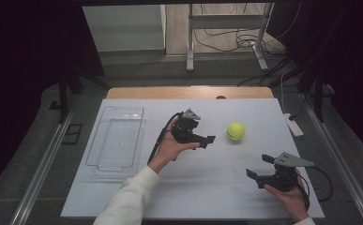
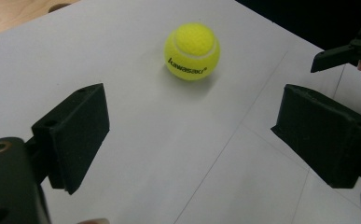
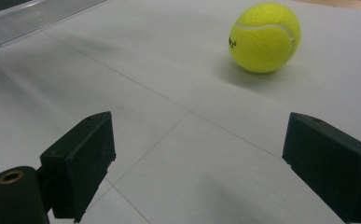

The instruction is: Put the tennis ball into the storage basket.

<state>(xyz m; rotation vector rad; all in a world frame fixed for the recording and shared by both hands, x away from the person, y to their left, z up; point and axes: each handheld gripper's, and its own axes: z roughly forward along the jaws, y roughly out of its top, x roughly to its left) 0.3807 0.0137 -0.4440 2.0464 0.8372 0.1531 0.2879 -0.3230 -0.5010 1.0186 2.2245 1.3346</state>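
A yellow tennis ball (image 1: 235, 131) rests on the white mat (image 1: 202, 187), right of centre. My left gripper (image 1: 204, 134) is held just left of the ball, open and empty, pointing at it. The left gripper view has the ball (image 2: 192, 45) ahead of the gap between the spread jaws of my left gripper (image 2: 192, 135). My right gripper (image 1: 260, 166) hovers near the front right of the mat, open and empty, aimed left and away. In the right gripper view the ball (image 3: 265, 37) lies beyond the wide jaws of my right gripper (image 3: 201, 158), off to the right.
A clear plastic tray (image 1: 98, 140) lies on the left part of the mat, and its edge (image 3: 33, 16) appears far off in the right gripper view. The wooden table edge (image 1: 188, 92) runs behind the mat. A metal stand and cables sit on the floor beyond.
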